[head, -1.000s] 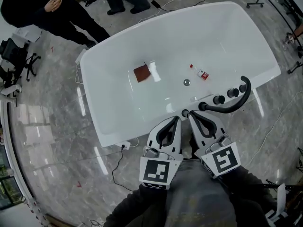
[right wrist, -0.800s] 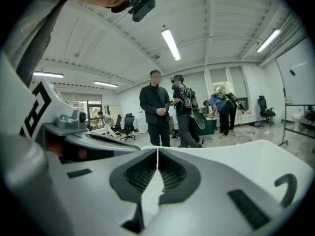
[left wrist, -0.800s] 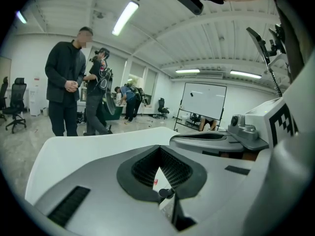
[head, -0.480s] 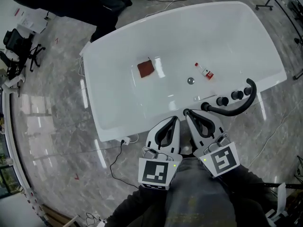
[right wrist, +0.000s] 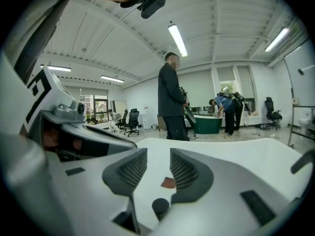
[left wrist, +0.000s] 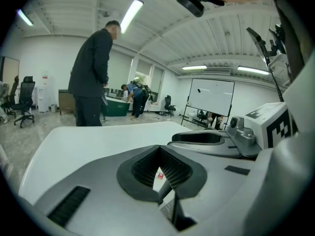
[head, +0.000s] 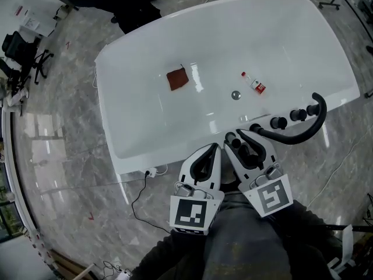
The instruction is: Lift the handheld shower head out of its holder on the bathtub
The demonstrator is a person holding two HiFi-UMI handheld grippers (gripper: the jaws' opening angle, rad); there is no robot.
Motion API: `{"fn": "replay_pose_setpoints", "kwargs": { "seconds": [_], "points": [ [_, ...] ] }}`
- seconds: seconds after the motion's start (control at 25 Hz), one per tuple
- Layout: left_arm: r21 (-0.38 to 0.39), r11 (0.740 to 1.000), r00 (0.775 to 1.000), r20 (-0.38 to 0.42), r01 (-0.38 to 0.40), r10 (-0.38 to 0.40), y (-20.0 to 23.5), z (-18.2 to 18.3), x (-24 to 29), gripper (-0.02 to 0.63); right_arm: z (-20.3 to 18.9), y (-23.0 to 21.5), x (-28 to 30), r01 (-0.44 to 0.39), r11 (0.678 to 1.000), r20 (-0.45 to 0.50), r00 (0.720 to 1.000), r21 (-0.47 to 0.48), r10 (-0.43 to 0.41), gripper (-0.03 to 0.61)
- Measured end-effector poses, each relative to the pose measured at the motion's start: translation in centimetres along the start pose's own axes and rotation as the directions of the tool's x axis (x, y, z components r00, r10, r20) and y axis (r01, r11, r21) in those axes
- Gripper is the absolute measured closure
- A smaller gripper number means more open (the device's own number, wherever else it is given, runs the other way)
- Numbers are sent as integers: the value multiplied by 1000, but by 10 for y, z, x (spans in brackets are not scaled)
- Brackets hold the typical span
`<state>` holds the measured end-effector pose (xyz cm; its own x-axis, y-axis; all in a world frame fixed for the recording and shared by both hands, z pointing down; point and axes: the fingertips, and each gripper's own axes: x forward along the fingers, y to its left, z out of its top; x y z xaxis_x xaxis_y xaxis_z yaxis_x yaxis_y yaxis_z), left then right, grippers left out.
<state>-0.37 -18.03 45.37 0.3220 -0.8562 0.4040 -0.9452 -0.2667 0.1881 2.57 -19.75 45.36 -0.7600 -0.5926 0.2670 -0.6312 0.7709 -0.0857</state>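
Observation:
The black handheld shower head lies curved along the near rim of the white bathtub, with its end by a black round cap. My right gripper hovers at that rim. Its jaws are opening and stand apart, with the black cap low between them but not touched. In the right gripper view the right gripper looks across the tub. My left gripper sits just left of it, shut and empty; the left gripper view shows the left gripper with its tips together.
Black knobs line the rim beside the shower head. Inside the tub lie a brown cloth, a small bottle and the drain. A cable and plug lie on the floor. A person stands beyond the tub.
Both grippers have come down closer to the tub's near rim. The right jaws, shut before, now stand apart around the black cap. The person at the upper left has left the head view.

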Motion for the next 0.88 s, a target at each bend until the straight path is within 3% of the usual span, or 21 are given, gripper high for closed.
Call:
{"fn": "replay_pose_setpoints", "kwargs": {
  "seconds": [0.4, 0.88],
  "points": [
    [-2, 999, 999, -5, -36, 36, 16, -41, 22, 611, -56, -5, 21, -31, 998, -20, 999, -47, 31, 407],
    [-8, 999, 998, -42, -42, 42, 32, -74, 39, 611, -103, -11, 39, -16, 997, -60, 998, -69, 11, 407]
  ]
}}
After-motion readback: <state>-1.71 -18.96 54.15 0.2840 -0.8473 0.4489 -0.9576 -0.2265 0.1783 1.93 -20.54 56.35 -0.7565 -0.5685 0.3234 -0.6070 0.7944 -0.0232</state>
